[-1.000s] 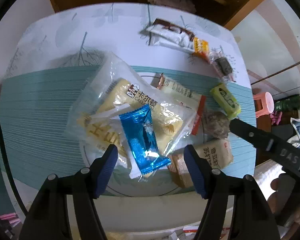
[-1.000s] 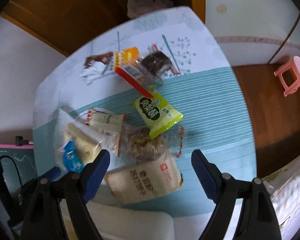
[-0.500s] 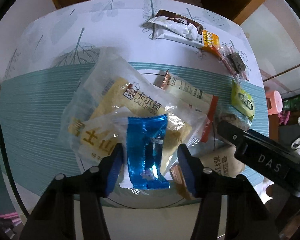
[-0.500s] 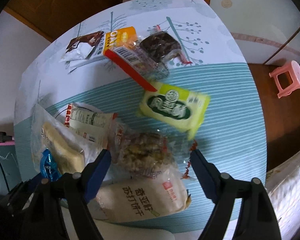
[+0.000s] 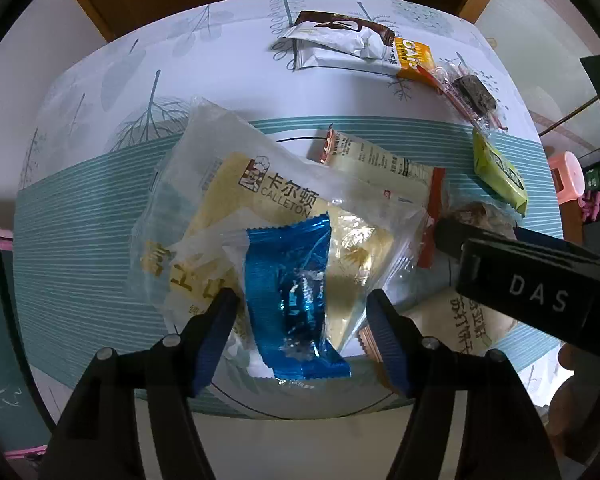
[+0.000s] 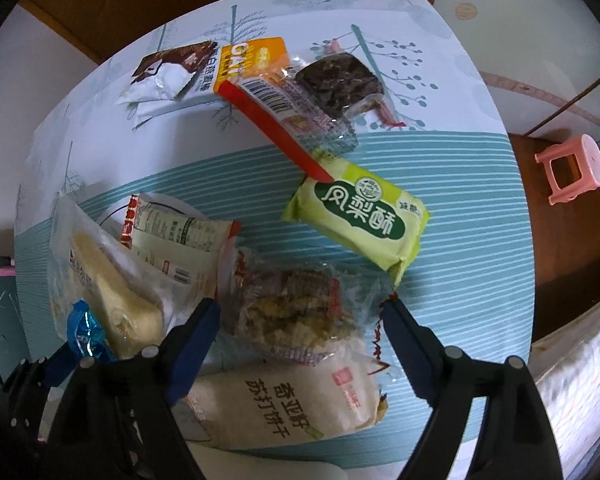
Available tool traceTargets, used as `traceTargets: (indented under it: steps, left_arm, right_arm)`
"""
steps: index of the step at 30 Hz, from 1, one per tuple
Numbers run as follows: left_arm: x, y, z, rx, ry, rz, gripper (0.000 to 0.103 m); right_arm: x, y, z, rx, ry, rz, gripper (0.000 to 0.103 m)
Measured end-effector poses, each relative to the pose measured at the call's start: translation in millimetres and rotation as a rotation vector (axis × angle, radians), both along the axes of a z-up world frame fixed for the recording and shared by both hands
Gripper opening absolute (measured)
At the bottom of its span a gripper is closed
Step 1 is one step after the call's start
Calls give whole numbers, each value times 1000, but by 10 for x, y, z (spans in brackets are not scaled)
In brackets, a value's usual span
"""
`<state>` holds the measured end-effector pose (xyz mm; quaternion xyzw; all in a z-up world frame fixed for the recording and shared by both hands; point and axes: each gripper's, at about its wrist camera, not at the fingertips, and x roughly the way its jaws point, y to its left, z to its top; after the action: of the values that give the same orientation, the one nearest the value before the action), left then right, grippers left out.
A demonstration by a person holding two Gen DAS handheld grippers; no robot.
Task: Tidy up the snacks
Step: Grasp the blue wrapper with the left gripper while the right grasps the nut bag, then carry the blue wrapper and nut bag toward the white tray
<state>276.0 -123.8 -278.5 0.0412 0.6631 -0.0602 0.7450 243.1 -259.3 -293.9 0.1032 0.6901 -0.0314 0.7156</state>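
Several snack packs lie piled on a white plate [image 5: 300, 408]. My left gripper [image 5: 300, 304] is open, its fingers either side of a blue foil packet [image 5: 296, 296] that lies on a clear Calleton cake bag [image 5: 268, 200]. My right gripper [image 6: 300, 312] is open, straddling a clear pack of nut clusters [image 6: 296, 316] above a cream cracker pack [image 6: 284, 404]. A green pineapple-cake pack [image 6: 360, 216] lies just beyond on the cloth. The right gripper also shows in the left wrist view [image 5: 516, 280].
Farther back on the tablecloth [image 6: 460, 240] lie a white-brown pack [image 6: 172, 72], an orange oat bar [image 6: 252, 64] and a dark brownie in clear wrap [image 6: 340, 76]. A red-edged biscuit pack [image 5: 380, 164] lies on the pile. A pink stool [image 6: 572, 168] stands on the floor at right.
Both grippers have moved lower and closer to the snacks. The left jaws have narrowed around the blue packet. The right gripper now straddles the nut cluster pack.
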Motion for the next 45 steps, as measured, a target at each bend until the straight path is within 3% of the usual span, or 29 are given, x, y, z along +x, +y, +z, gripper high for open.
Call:
traceTargets:
  steps: [3,6,7,14,18,25,32,39,45]
  left_arm:
    - [7,5,12,0,-14,-16,56]
    - [-25,7,80,-62,-23,-35,30]
    - [-27,7,94,-74,-20,-34,28]
    - [-61,235,141,-152,-27,24,27]
    - [-71,422,359,-202,-64,65,27]
    - [-225,638,971,-236,-184,70,27]
    - [-675,865,1678,-254,-318,48,27]
    - [-1190,1012,2097,-272,-388,51,27]
    - [-1621,1062,2312,-274,-432,46,27]
  right_arm:
    - [33,19,-45,14,6,5,78]
    - [13,-3,-14,34,-4,-4,66]
    - [36,-20,-10,45,-10,-3,62]
    - [21,-27,45,87,-39,-11,58]
    - [-84,-81,189,124,-68,-32,58]
    - [-284,-67,774,193,-190,-20,58]
    - [-637,75,1492,266,-342,47,58]
    - [-1287,280,2159,288,-468,126,58]
    - [-1761,418,2507,278,-553,179,59]
